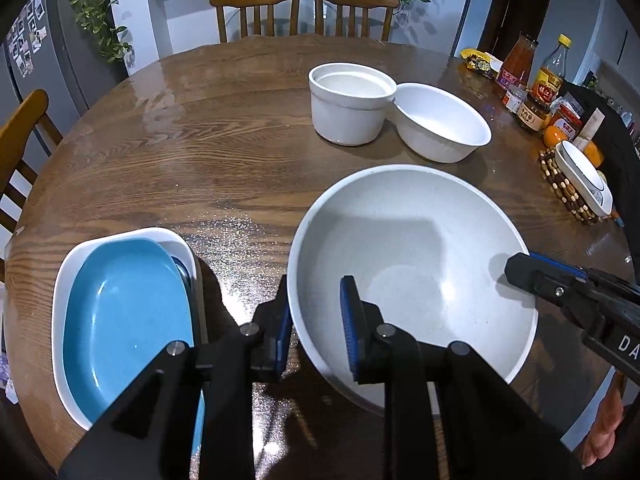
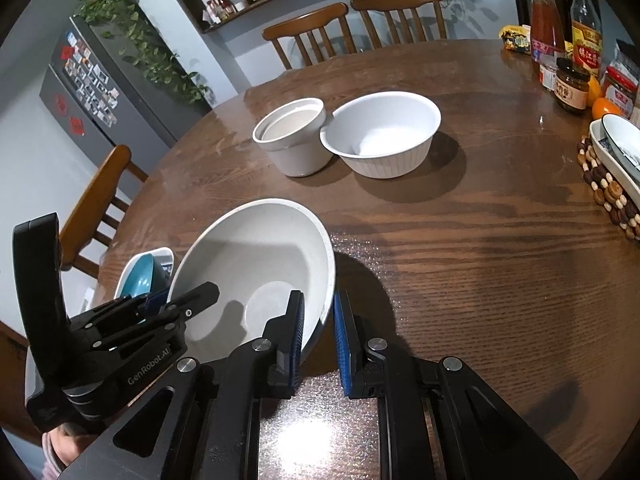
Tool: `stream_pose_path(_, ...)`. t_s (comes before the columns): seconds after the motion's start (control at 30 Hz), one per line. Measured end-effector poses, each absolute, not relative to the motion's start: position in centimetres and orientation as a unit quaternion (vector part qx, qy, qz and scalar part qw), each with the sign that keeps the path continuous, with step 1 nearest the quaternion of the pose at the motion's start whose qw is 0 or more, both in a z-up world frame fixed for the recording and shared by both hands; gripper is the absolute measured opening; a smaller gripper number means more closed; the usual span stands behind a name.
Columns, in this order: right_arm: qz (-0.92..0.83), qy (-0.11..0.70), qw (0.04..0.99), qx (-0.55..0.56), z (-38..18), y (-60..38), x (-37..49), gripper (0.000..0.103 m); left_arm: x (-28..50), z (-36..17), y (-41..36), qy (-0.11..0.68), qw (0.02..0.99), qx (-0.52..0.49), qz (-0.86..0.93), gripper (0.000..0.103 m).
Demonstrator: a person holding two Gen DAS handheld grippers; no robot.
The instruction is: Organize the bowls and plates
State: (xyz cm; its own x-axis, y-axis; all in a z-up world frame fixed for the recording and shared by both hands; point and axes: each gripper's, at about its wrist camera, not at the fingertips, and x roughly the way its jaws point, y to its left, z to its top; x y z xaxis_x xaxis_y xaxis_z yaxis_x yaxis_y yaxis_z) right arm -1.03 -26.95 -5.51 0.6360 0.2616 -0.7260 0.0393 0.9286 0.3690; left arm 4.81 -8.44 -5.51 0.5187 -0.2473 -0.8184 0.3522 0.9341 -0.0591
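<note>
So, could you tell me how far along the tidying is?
Done: a blue plate sits in the white dish. In hand: the big bowl, tilted, with the right tongs gripping one rim and the left tongs straddling the other. Left: that bowl, the pot and the ribbed bowl are not yet stacked.

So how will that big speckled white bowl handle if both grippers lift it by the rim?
The big speckled white bowl looks like stiff, glazed ceramic: probably heavy and slippery. The left gripper and right gripper each straddle only the thin rim, so it may swing or slip. Knocking the wooden table could chip it.
</note>
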Motion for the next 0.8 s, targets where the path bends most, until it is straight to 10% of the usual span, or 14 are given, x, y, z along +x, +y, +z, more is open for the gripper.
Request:
stream_pose_path(0.2,0.064,0.418,0.888,0.180,-5.3,-26.9,-1.2,0.016,4.1,-4.8,-8.6,0.439,0.880,0.066,-0.168,0.063)
stream_pose_path(0.8,0.021,0.380,0.899,0.215,-3.3,-30.5,-2.3,0.046,3.6,-2.8,-7.2,0.408,0.897,0.050,-0.163,0.082)
